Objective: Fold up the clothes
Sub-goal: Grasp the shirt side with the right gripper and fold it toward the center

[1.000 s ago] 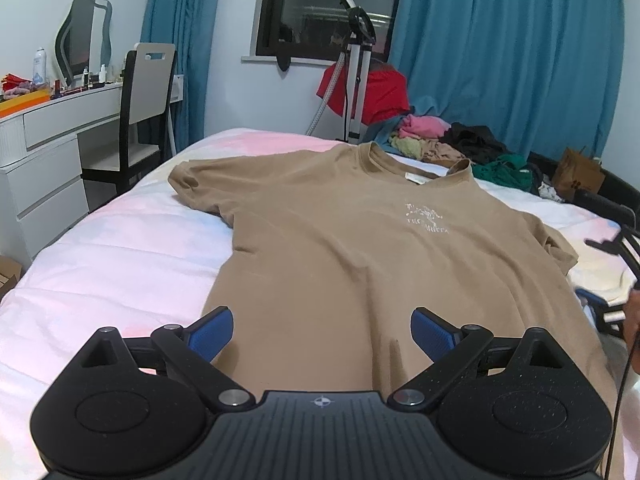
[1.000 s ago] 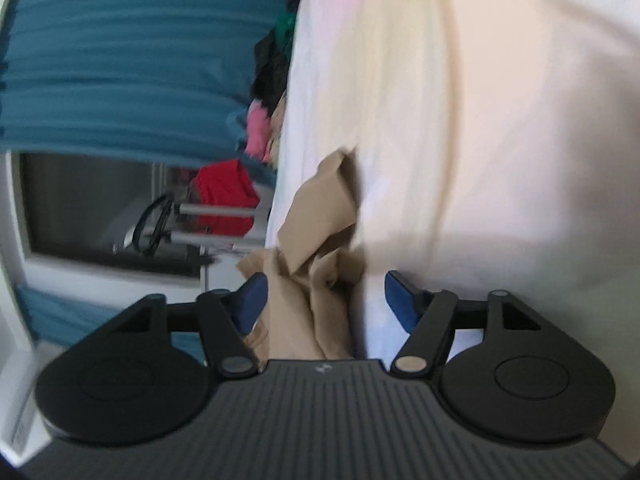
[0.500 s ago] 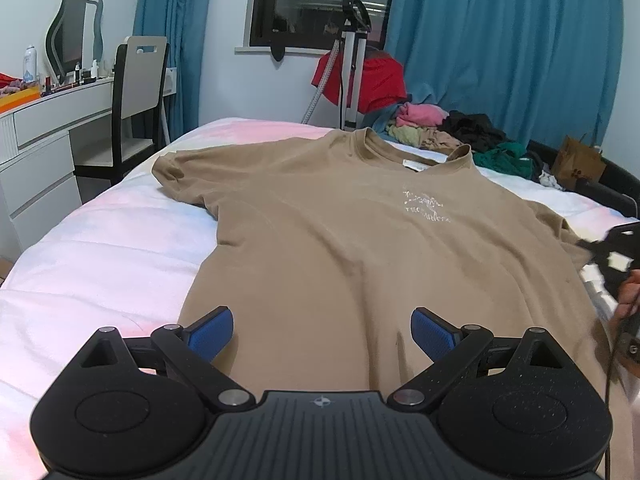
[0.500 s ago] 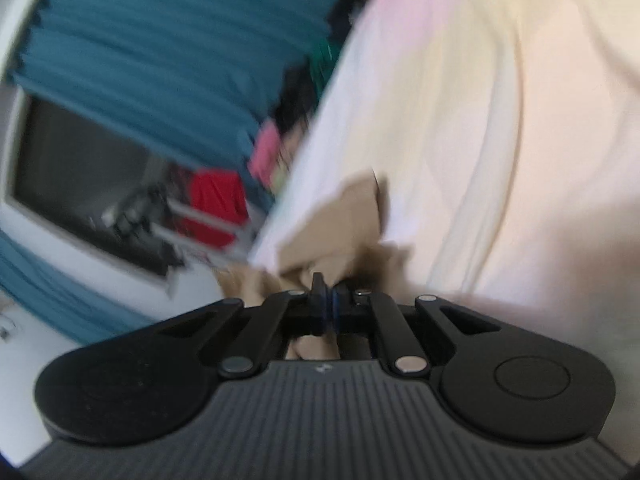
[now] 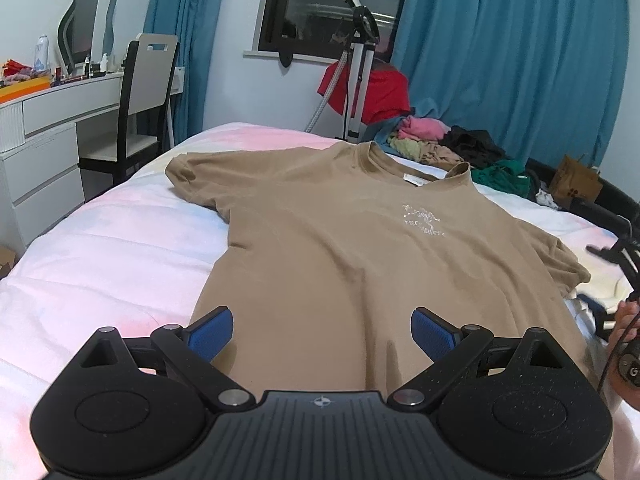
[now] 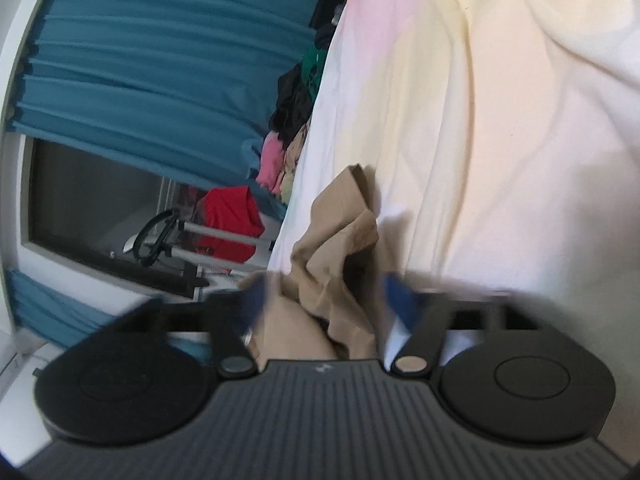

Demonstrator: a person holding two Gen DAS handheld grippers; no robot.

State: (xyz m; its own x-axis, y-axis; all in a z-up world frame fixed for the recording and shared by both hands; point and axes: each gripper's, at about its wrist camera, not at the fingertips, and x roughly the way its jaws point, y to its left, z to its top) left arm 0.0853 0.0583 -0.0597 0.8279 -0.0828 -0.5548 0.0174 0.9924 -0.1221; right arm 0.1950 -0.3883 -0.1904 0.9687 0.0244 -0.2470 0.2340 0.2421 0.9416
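A tan T-shirt (image 5: 352, 248) with a small white chest print lies flat and face up on the bed, collar toward the window. My left gripper (image 5: 322, 332) hovers open over its hem, blue pads spread wide with nothing between them. In the right wrist view, which is turned sideways, the shirt's crumpled right sleeve (image 6: 340, 240) lies on the pale bedcover (image 6: 500, 140). My right gripper (image 6: 328, 302) is open and motion-blurred, its fingers standing either side of the sleeve cloth. A hand (image 5: 628, 320) shows at the right edge.
A heap of mixed clothes (image 5: 448, 148) sits at the bed's far end beside a steamer stand (image 5: 358, 80) draped with a red garment. A white dresser (image 5: 44, 128) and chair (image 5: 148, 92) stand left. Teal curtains (image 5: 500, 60) hang behind; a paper bag (image 5: 576, 182) rests far right.
The right gripper was open a second ago, shut at the sleeve half a second ago, and stands open again now. The left gripper's view dipped toward the shirt, then rose back.
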